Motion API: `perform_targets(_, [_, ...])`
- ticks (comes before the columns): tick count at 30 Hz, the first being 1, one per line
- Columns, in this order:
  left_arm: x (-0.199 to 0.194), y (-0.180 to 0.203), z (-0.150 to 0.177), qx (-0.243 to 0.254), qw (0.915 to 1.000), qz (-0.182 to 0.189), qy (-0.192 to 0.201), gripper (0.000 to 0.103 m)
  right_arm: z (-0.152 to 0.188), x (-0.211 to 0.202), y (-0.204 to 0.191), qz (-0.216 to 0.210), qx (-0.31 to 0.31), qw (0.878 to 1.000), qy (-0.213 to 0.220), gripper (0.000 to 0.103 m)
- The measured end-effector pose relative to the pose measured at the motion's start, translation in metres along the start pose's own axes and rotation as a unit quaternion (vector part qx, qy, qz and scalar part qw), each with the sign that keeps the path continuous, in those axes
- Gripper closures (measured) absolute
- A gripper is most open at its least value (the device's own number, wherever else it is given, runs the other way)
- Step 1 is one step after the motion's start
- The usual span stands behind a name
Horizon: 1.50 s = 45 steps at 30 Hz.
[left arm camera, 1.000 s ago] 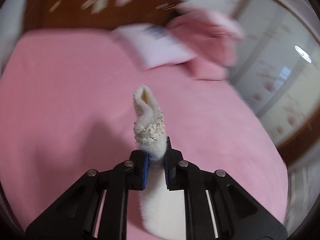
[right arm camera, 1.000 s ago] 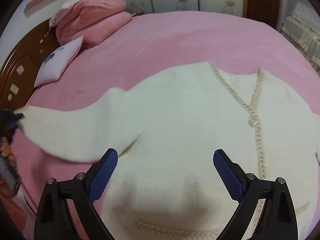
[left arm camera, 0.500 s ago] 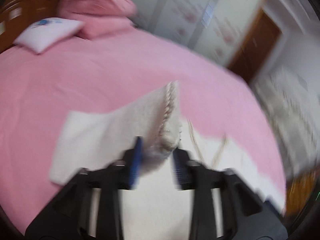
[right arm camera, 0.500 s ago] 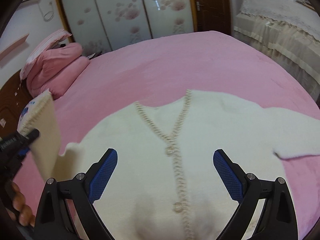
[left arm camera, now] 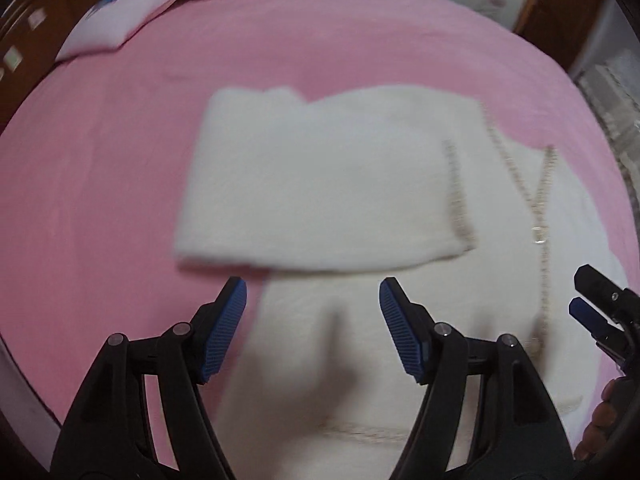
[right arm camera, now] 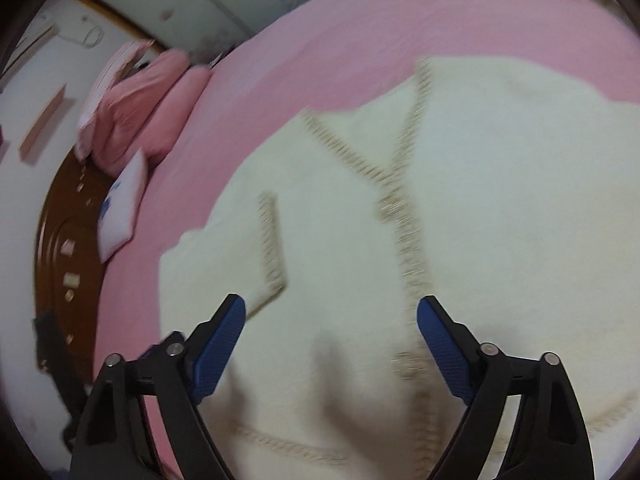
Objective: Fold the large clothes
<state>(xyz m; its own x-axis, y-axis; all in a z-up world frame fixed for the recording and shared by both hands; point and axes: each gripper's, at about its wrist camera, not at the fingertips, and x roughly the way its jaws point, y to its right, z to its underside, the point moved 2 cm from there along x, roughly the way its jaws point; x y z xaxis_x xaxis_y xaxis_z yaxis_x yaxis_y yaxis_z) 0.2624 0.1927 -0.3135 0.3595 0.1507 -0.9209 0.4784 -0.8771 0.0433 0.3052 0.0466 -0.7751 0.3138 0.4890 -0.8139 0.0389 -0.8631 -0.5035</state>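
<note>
**Left sleeve laid across, right sleeve waits**

We see the cream cardigan (left arm camera: 360, 340) lying flat, front up, on the pink bed (left arm camera: 100, 200), its braided placket running away from us up to the V neck. The left sleeve (left arm camera: 320, 184) lies folded across the chest, its long axis crossways to the placket and its braid-trimmed cuff (left arm camera: 460, 200) ending just short of that placket.

Our left gripper (left arm camera: 312, 300) hangs just in front of the sleeve's lower edge; its jaws have just been opening, they stand fairly wide, and nothing is between them. Our right gripper (right arm camera: 332, 320) has just been closing a little yet still stands wide and empty, poised over the lower front near the cuff and the placket (right arm camera: 404, 240).

We judge that 1 sleeve is done and 1 remains. From the right wrist view the cardigan's other shoulder spreads off to the right, so the unfolded sleeve should lie on that side, though we cannot see its end. The right gripper is the nearer of the 2 to it, and would have to travel outward, away from the placket, to reach that cuff.
</note>
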Motion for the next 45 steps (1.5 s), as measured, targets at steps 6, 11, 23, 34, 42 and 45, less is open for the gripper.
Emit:
perform_targets(6, [0.039, -0.045, 0.006, -0.038, 0.9983, -0.013, -0.042, 0.037, 0.003, 0.089, -0.039, -0.009, -0.029, 0.995, -0.097, 0.035])
perform_targets(11, [0.063, -0.065, 0.005, -0.072, 0.9945, 0.051, -0.056, 0.037, -0.004, 0.128, -0.056, 0.016, -0.053, 0.992, -0.110, 0.058])
perform_targets(23, [0.099, -0.074, -0.015, -0.113, 0.9902, 0.062, -0.054, 0.039, -0.067, 0.080, -0.076, -0.038, -0.041, 0.998, 0.012, 0.088])
perform_targets(34, [0.100, -0.084, -0.010, -0.152, 0.9841, 0.086, -0.033, 0.058, -0.103, -0.072, 0.006, 0.077, -0.067, 0.987, 0.123, 0.088])
perform_targets(42, [0.102, -0.124, 0.005, -0.216, 0.9728, 0.076, -0.039, 0.093, -0.070, -0.091, 0.121, 0.150, 0.057, 0.984, 0.073, 0.087])
perform_targets(45, [0.097, -0.143, 0.010, -0.256, 0.9613, 0.095, -0.036, 0.093, -0.066, -0.099, 0.128, 0.180, 0.061, 0.979, 0.074, 0.082])
